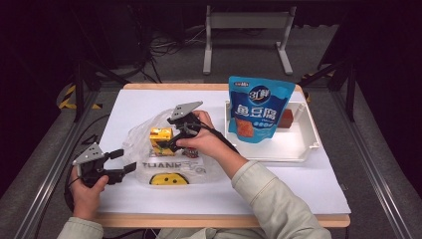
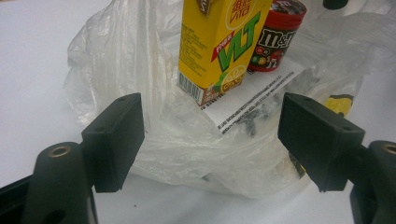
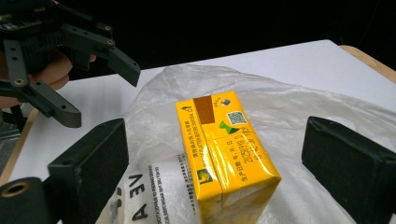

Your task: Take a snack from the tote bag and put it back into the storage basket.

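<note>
A yellow drink carton [image 1: 160, 137] [image 2: 219, 42] [image 3: 224, 149] stands upright on a crumpled clear plastic bag [image 1: 144, 164] [image 2: 187, 154] [image 3: 280, 107]. A red M&M's can [image 2: 275, 37] stands right beside it. My right gripper [image 1: 175, 137] [image 3: 215, 158] is open over the bag, one jaw on each side of the carton and neither touching it. My left gripper [image 1: 125, 160] [image 2: 210, 140] [image 3: 105, 95] is open at the bag's left edge, its jaws close to the plastic with nothing between them.
A white tray [image 1: 298, 149] at the right holds an upright blue snack pouch [image 1: 258, 109] and a small brown block [image 1: 286, 118]. The white table top [image 1: 278, 189] is bare in front of the tray and behind the bag.
</note>
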`<action>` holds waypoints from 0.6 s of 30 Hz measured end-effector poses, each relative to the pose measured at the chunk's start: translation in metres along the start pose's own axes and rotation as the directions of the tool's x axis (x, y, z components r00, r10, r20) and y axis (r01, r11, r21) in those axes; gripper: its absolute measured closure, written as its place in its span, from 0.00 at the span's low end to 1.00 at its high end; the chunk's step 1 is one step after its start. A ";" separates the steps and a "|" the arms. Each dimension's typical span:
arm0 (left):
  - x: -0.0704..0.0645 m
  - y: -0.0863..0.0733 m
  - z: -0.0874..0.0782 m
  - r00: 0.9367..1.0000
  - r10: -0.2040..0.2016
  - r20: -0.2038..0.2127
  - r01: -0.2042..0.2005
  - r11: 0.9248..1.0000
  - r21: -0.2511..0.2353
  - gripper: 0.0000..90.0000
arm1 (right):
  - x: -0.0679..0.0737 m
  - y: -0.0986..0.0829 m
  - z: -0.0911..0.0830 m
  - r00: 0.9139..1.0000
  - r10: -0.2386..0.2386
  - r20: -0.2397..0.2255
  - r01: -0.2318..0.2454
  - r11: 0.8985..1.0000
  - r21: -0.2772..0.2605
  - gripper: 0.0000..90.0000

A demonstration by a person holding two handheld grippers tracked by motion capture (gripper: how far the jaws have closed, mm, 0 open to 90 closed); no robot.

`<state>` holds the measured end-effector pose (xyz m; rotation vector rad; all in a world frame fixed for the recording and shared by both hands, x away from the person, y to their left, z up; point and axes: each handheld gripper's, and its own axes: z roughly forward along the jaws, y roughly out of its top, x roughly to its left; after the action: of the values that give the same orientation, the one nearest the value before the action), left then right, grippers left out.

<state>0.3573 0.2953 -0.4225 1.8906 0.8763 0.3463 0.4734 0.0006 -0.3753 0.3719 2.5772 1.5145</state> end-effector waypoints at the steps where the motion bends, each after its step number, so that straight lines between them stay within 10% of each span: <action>1: 0.000 0.000 0.000 1.000 0.000 0.000 0.000 1.000 0.000 0.26 | 0.000 -0.001 0.002 1.000 -0.001 0.004 0.001 1.000 0.001 0.09; 18: 0.000 0.000 0.000 1.000 0.000 0.002 0.000 1.000 0.001 0.26 | -0.004 -0.009 0.023 1.000 0.010 -0.023 -0.008 0.997 0.072 0.13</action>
<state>0.3578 0.2952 -0.4223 1.8911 0.8751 0.3437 0.4816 0.0145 -0.3949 0.3770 2.6571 1.4399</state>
